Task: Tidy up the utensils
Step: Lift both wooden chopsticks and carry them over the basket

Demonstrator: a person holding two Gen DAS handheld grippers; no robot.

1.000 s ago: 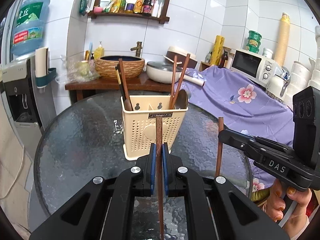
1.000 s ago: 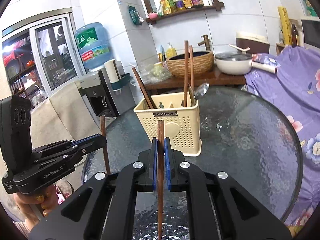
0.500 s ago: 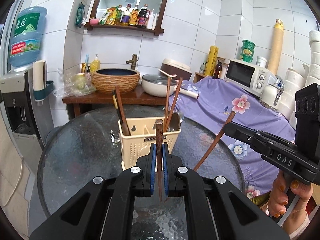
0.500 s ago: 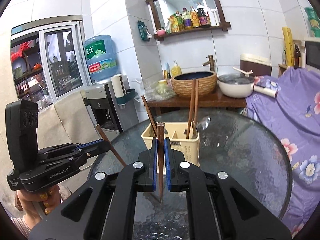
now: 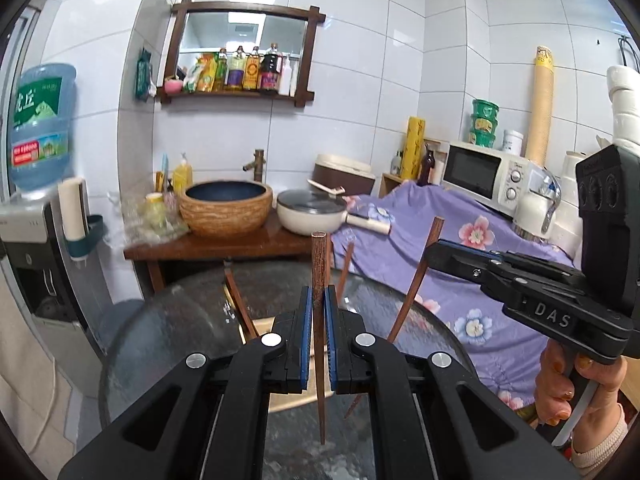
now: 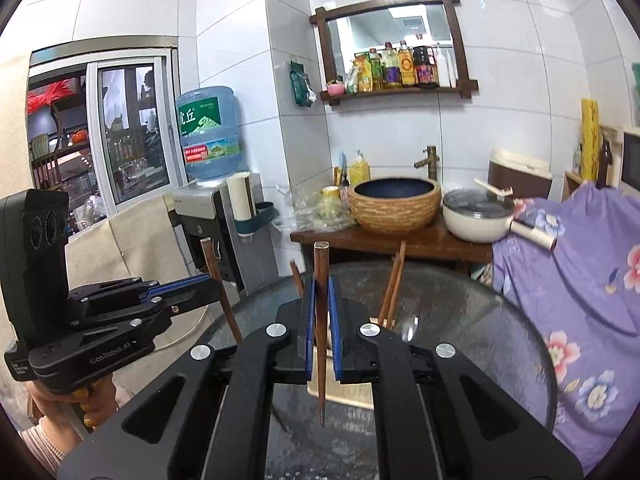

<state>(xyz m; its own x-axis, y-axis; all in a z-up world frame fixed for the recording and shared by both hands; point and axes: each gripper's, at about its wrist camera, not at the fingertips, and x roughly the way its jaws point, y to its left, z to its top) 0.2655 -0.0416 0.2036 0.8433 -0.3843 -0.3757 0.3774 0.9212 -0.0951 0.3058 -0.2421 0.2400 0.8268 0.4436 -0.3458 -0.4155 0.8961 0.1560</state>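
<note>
Left gripper [image 5: 319,312] clamped on a brown wooden chopstick [image 5: 319,264], held upright, tip hanging above the round glass table [image 5: 160,332]. Right gripper [image 6: 321,312] likewise clenched on a second chopstick [image 6: 320,272], upright, slightly tilted, above the same table. Cream utensil holder [image 6: 352,394] sits on the table just beyond both grippers, mostly hidden, more chopsticks [image 6: 394,280] standing in it.

The cream utensil holder [image 5: 280,396] on the glass tabletop [image 5: 168,332] is almost wholly hidden behind the near black fingers [image 5: 296,344] in both wrist views; only slivers of it show. The lower ends of the chopsticks standing in it [image 6: 394,288] are hidden too. Bottle labels on the far shelf [image 6: 400,92] are too small to read. The person's hand [image 5: 576,384] is cut off at the picture's right edge.
</note>
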